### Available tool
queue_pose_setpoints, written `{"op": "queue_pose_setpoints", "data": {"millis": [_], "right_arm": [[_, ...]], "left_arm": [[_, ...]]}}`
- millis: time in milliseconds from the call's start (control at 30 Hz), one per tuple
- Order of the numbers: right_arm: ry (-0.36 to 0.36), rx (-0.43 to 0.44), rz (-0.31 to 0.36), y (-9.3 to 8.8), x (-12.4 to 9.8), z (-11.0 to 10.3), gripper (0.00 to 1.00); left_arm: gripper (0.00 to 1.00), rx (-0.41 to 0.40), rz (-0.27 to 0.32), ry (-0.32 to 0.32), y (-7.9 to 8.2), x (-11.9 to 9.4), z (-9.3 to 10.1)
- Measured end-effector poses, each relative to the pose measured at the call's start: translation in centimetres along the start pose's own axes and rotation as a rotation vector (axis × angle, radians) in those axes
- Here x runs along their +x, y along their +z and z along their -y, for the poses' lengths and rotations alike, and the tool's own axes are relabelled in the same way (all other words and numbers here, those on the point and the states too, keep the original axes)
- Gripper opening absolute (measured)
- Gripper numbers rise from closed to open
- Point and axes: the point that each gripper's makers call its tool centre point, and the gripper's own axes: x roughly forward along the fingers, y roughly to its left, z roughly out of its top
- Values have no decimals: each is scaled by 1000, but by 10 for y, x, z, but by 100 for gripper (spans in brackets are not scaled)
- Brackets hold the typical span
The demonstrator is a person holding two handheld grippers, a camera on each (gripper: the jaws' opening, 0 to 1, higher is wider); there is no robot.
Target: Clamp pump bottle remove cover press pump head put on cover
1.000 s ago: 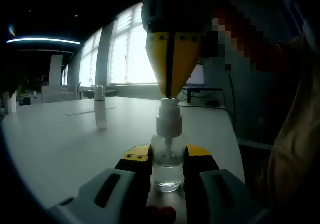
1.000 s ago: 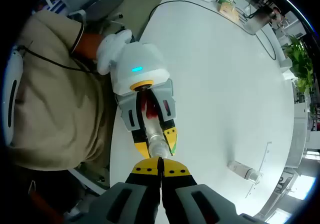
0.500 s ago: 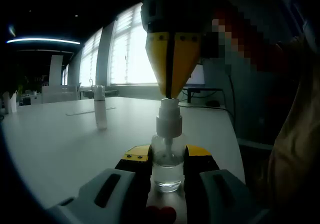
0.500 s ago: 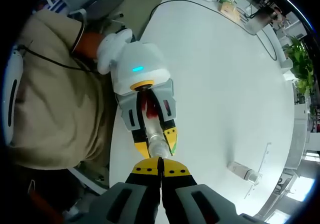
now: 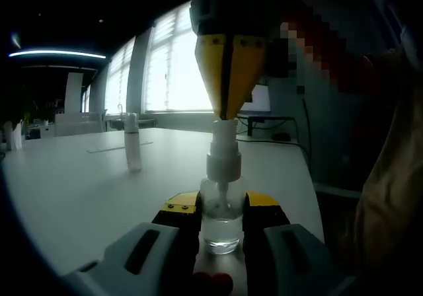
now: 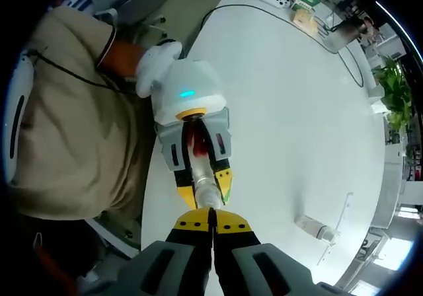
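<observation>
Clear pump bottle [image 5: 221, 210], white uncapped head.

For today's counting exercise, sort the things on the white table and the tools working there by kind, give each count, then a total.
Pump bottles: 1, the pump bottle clamped upright
Covers: 1, the cover standing apart on the table
Grippers: 2, the left gripper and the right gripper
Total: 4

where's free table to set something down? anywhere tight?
Bare table lies between the clamped pump bottle and the cover standing farther back; in the right gripper view, the wide stretch toward the far items is free too. Tight at the near edge: left gripper, right gripper and bottle stack there.
</observation>
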Motion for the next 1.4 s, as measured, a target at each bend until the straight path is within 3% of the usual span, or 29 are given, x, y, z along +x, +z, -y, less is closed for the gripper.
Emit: {"op": "queue_pose_setpoints", "data": {"millis": [1400], "right_arm": [[25,25,-12,0,5,1,0]], "left_arm": [[15,-1,0,1,0,0,0]]}}
